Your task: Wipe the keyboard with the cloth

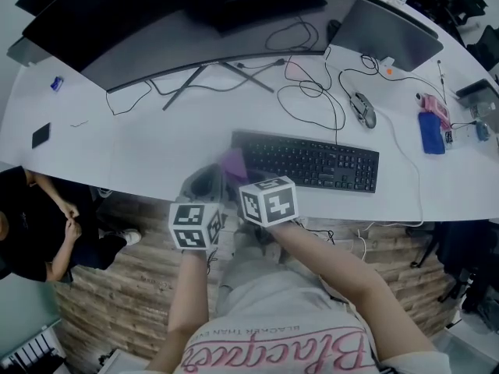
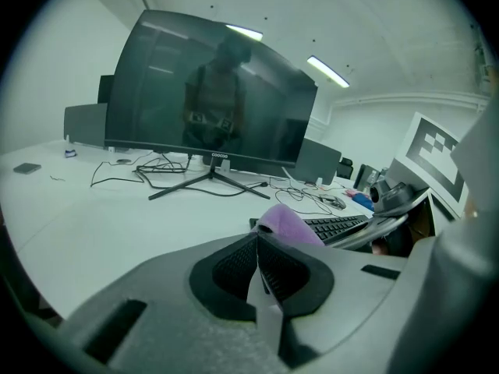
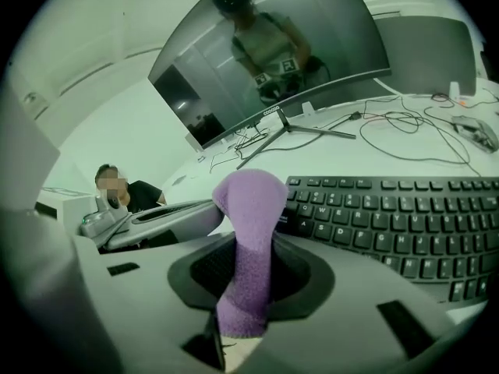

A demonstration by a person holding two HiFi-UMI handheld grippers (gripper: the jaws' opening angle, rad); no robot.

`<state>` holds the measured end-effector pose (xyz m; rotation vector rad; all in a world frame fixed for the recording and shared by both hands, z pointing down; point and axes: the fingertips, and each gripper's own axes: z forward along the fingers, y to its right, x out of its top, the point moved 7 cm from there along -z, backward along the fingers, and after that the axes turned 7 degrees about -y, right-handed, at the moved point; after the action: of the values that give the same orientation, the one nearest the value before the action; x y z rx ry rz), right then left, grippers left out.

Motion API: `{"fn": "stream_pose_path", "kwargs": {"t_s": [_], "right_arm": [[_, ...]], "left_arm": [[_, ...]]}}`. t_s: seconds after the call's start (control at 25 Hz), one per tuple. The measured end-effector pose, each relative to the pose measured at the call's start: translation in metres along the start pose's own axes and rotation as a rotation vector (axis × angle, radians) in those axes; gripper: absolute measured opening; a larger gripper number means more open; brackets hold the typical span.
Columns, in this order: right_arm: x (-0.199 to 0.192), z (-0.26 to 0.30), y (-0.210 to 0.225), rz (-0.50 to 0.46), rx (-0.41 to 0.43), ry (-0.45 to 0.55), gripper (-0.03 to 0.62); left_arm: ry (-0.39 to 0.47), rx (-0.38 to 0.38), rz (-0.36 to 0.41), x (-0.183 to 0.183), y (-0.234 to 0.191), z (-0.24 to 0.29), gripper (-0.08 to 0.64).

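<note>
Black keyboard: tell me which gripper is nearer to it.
Right. The right gripper, shut on the purple cloth, is at the left end of the black keyboard. The left gripper, shut and empty, sits farther left over the desk.

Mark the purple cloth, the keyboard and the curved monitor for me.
purple cloth (image 3: pixel 248 236): right gripper view, middle of the strip standing up between the jaws.
keyboard (image 1: pixel 312 162): head view, centre of the key field.
curved monitor (image 2: pixel 210 92): left gripper view, middle of the dark screen.
</note>
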<state>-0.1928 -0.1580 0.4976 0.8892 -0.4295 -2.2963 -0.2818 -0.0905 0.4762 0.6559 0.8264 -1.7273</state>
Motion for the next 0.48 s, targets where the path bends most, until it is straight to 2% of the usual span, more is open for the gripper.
{"fn": "stream_pose_path", "kwargs": {"t_s": [0.2,0.48], "right_arm": [[-0.006,0.013,0.008,0.007,-0.049,-0.035,0.094],[-0.007,0.011,0.015,-0.016,-0.088,-0.03,0.094]], "left_arm": [[-0.024,-0.012,-0.006,-0.009,-0.007,0.007,0.008],[-0.031,-0.006,-0.008,-0.01,-0.001,0.018,0.008]]}}
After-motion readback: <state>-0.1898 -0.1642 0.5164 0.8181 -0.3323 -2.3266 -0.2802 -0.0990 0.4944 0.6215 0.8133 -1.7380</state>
